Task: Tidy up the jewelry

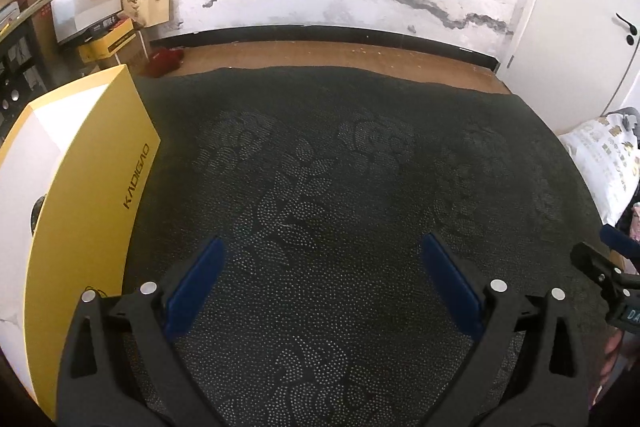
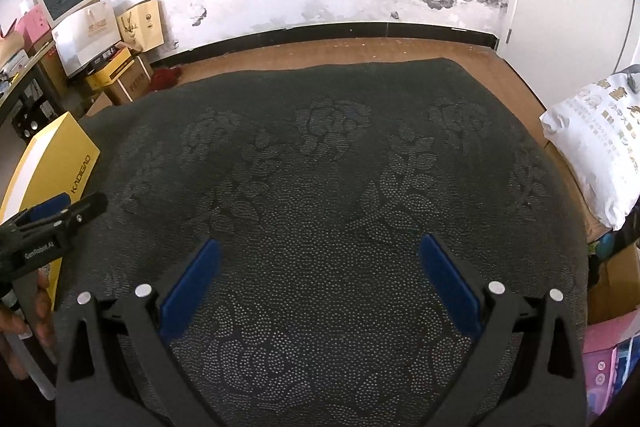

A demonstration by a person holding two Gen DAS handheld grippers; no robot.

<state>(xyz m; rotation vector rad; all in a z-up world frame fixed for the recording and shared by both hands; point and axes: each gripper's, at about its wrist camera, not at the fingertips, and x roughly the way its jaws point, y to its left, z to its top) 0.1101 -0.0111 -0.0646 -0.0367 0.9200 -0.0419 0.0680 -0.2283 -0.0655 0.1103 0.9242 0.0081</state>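
No jewelry shows in either view. My left gripper [image 1: 322, 247] is open and empty, its blue pads spread wide above a dark floral-patterned cloth [image 1: 340, 167] that covers the table. My right gripper [image 2: 318, 247] is also open and empty above the same cloth [image 2: 320, 155]. A yellow and white box marked KADIGAO [image 1: 80, 187] lies on the cloth just left of the left gripper; it also shows in the right wrist view [image 2: 60, 155]. Each gripper sees the other at its frame edge: the right one [image 1: 608, 267], the left one [image 2: 52, 223].
A white printed bag [image 2: 592, 155] lies at the cloth's right edge. Cardboard boxes and paper bags [image 1: 108, 7] are stacked at the back left by a cracked white wall. A white door [image 1: 580, 7] is at the right. Wooden floor lies beyond the cloth.
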